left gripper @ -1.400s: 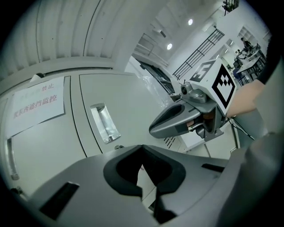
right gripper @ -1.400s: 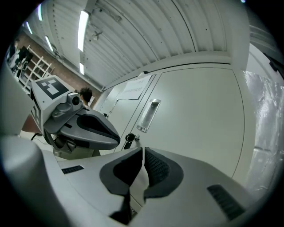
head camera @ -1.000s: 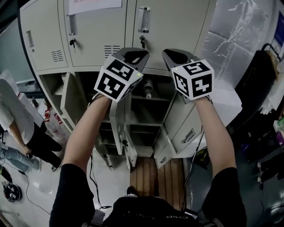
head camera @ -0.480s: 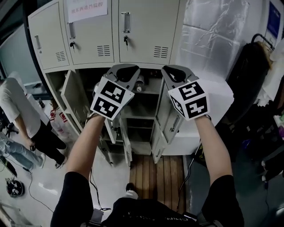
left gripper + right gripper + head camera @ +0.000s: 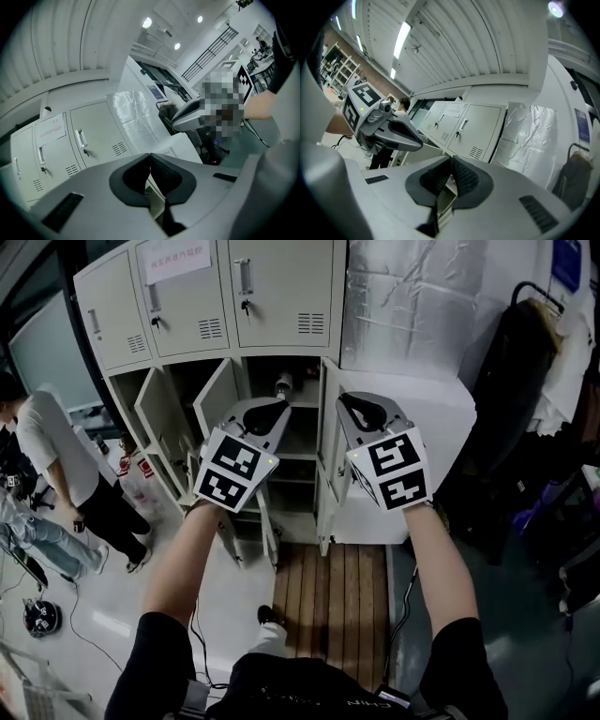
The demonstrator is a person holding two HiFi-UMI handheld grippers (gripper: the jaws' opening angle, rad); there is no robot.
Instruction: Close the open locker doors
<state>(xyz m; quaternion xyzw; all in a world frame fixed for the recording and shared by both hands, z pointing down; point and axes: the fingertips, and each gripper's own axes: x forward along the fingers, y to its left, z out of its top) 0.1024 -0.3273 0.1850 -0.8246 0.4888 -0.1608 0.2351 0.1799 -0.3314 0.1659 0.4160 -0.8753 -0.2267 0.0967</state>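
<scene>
The grey locker bank (image 5: 267, 292) has its upper doors closed. Below, several doors stand open: one at the left (image 5: 159, 432), one in the middle (image 5: 216, 395) and one at the right (image 5: 330, 442). A bottle-like object (image 5: 281, 385) shows inside the open middle compartment. My left gripper (image 5: 272, 407) is shut and empty, held in the air short of the middle door. My right gripper (image 5: 352, 401) is shut and empty too, just in front of the right door. In the left gripper view the left gripper (image 5: 150, 157) has its pads pressed together, as does the right gripper (image 5: 451, 159) in the right gripper view.
A person (image 5: 66, 456) stands at the left by the lockers. A wooden pallet (image 5: 342, 587) lies on the floor in front. A low white cabinet (image 5: 441, 456) and a foil-covered panel (image 5: 412, 306) stand to the right, with dark coats (image 5: 525, 399) beyond.
Both grippers have drawn back and down from the lockers, side by side. The lockers look smaller and farther off, and more of the floor shows.
</scene>
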